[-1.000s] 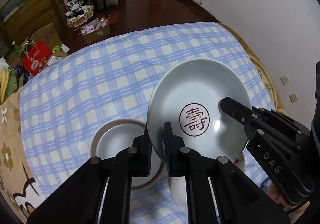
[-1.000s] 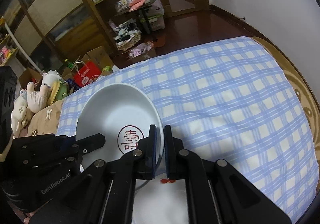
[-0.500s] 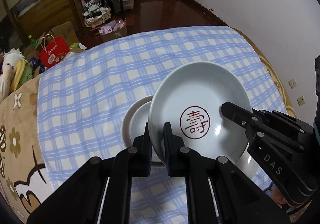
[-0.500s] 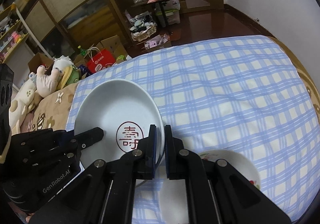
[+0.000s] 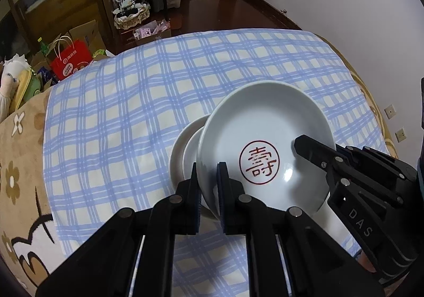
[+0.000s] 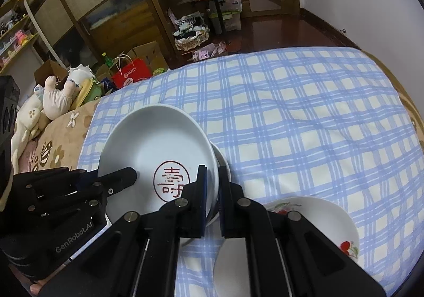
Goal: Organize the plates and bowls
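A white plate with a red seal character point(image 5: 265, 135) hangs tilted above the blue-checked cloth point(image 5: 132, 111), held from both sides. My left gripper point(image 5: 208, 172) is shut on its left rim. My right gripper point(image 6: 212, 175) is shut on the opposite rim and shows in the left wrist view as a black finger point(image 5: 307, 144) lying inside the plate. A smaller white dish point(image 5: 182, 156) lies on the cloth, partly hidden under the held plate; its rim point(image 6: 224, 162) peeks out beside the right fingers. The left gripper point(image 6: 124, 176) reaches in from the left in the right wrist view.
A white plate with red cherries point(image 6: 323, 220) lies on the cloth near the right gripper. A brown flowered blanket point(image 5: 18, 164) borders the cloth on the left, with plush toys point(image 6: 55, 95) beyond. A red bag point(image 5: 70, 60), boxes and shelves stand on the far floor.
Both grippers have carried the seal plate across and down, so it now overlaps the smaller white dish. The cherry plate has come into the right wrist view.
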Motion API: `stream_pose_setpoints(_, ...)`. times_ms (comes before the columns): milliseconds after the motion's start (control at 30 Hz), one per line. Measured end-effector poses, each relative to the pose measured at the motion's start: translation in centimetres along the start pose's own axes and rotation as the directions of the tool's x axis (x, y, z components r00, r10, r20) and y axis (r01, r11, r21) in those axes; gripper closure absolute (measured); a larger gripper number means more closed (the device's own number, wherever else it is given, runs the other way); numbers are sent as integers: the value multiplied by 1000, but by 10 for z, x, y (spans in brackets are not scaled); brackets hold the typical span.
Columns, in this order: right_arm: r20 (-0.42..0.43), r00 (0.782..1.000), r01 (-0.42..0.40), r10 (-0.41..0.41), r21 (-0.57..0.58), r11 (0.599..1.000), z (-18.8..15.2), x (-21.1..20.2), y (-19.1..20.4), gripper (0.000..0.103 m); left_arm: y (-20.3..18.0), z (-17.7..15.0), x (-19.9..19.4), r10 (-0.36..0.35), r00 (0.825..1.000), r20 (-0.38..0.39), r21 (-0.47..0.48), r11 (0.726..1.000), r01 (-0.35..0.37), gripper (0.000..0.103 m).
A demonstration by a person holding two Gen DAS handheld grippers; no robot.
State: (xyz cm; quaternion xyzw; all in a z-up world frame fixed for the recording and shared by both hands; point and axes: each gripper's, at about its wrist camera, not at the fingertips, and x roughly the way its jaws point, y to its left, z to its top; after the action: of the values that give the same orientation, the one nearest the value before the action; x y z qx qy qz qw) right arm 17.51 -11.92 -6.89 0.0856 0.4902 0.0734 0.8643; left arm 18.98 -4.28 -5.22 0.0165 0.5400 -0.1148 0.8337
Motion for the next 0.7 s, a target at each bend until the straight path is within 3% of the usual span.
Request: stream_pose_setpoints(700,-93,996,8,-13,-50,999,-14,43,11,94,25,-18,40,-18,999,-38,-37,999,17,92)
